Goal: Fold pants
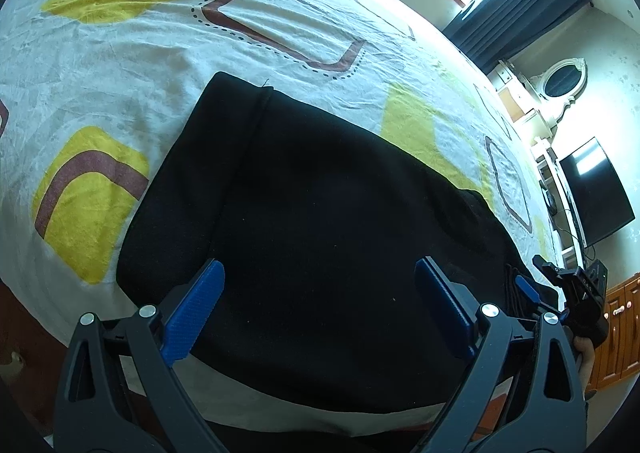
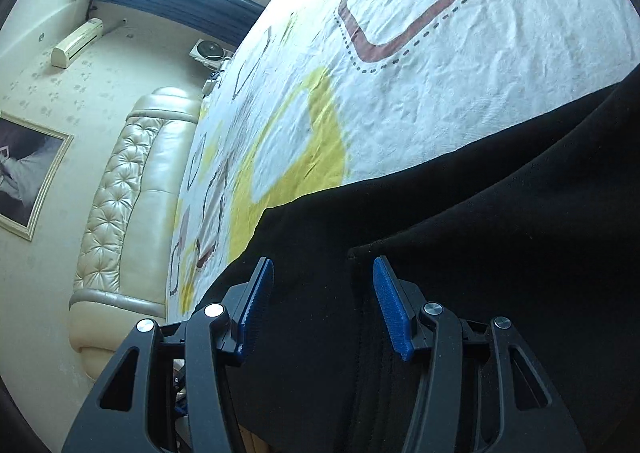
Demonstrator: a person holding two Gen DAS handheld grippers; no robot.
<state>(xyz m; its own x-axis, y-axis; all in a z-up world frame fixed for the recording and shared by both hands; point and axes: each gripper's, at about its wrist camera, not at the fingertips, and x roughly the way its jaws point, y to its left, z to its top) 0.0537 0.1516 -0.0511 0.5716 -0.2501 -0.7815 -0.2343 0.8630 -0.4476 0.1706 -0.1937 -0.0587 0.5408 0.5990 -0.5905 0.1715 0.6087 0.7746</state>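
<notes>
- Pants (image 1: 320, 213): black, lying on the patterned bed sheet (image 1: 120, 65) near the bed's near edge. In the left wrist view they form 1 compact dark block with a straight far edge and a folded band along the left side.
- Your left gripper (image 1: 320, 309): fingers spread wide, blue pads (image 1: 196, 313) well apart, nothing between them. It hovers over the near part of the pants; contact with the cloth cannot be told.
- Your right gripper (image 2: 322, 305): also spread, pads apart, no cloth pinched. A layered edge of the pants runs up between the 2 fingers, with a corner of an upper layer just beyond the right pad (image 2: 390, 309).
- The right gripper also shows at the right edge of the left wrist view (image 1: 528, 289), down at the pants' right side.
- Progress, as a judgement: at least 1 fold looks done, since the pants read as a short stacked block rather than 2 long legs. Possibly 1 more fold or a final squaring-up is left.
- Hard to make out: the black cloth swallows detail, so the number of layers, the waistband and the leg ends cannot be picked out.
- Cut off: the near edge of the pants drops out of view below both grippers; the right wrist view loses the pants' far right side at the frame edge.
- Headboard (image 2: 120, 193) sits well apart from the pants.
</notes>
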